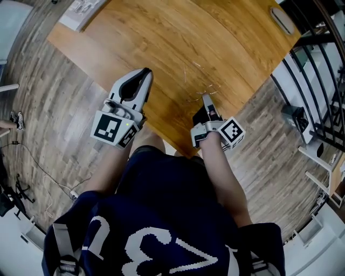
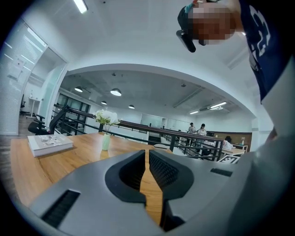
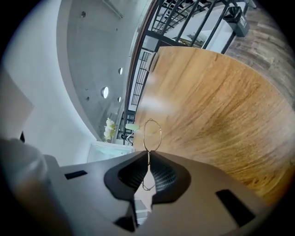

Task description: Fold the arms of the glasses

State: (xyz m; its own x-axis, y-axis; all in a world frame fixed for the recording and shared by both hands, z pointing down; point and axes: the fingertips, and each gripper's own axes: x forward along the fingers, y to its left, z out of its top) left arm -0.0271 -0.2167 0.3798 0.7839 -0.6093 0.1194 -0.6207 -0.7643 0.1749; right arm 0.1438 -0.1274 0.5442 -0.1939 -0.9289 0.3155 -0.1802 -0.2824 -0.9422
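Note:
In the head view the thin gold wire glasses (image 1: 200, 95) are at the near corner of the wooden table (image 1: 178, 38), at the tips of my right gripper (image 1: 206, 98). In the right gripper view, that gripper (image 3: 148, 159) is shut on the wire frame, pinched between the pads. One oval lens (image 3: 152, 135) stands up past the tips and more wire hangs behind them. The arms are too fine to make out. My left gripper (image 1: 144, 74) hovers over the table's left edge. Its jaws (image 2: 147, 154) are shut with nothing between them.
A book (image 1: 81, 11) lies at the table's far left corner, also seen in the left gripper view (image 2: 48, 143). A small vase of white flowers (image 2: 106, 133) stands on the table. A grey oval object (image 1: 281, 20) lies at the far right. A black railing (image 1: 323, 64) runs at right.

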